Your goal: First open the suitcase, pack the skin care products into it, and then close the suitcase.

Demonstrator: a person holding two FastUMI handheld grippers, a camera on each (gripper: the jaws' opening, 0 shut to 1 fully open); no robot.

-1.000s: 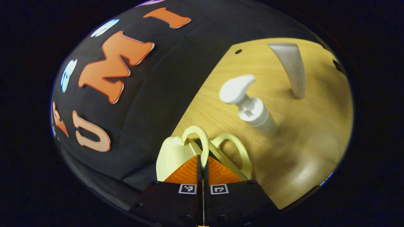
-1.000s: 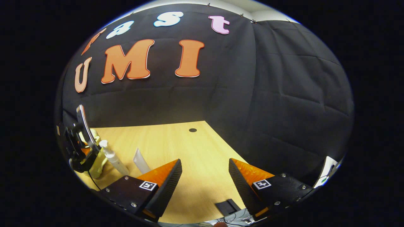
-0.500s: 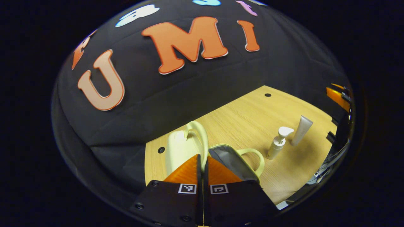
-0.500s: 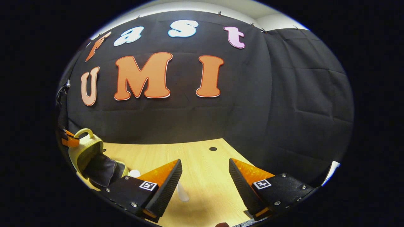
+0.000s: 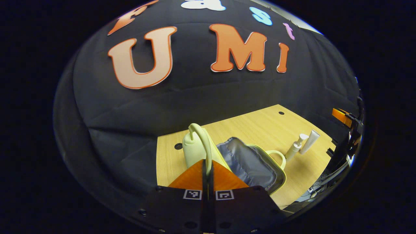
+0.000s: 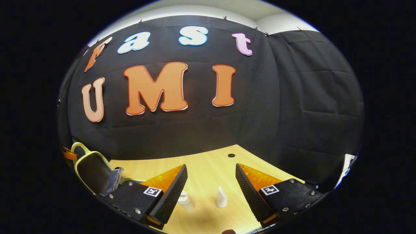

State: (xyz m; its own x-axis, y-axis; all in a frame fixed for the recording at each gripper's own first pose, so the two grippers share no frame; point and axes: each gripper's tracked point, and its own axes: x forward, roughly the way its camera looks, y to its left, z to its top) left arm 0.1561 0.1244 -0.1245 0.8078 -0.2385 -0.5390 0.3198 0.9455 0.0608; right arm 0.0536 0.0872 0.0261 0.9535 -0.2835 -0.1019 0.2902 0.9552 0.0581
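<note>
Change: suitcase [image 5: 250,162] lid stands wider apart from the base than half a second ago, more grey lining exposed.
Left gripper [image 5: 208,169]: fingers pressed together on the lid's handle [image 5: 200,136], lid raised.
Right gripper [image 6: 211,177]: fingers spread, empty, above the table [image 6: 208,162].
Pump bottle [image 5: 294,150]: upright on the table, beside the suitcase.
Tube [image 5: 310,141]: just beside the pump bottle, far side.
Right gripper view: tube [image 6: 221,197] between the spread fingers, suitcase [image 6: 94,172] at left.
</note>
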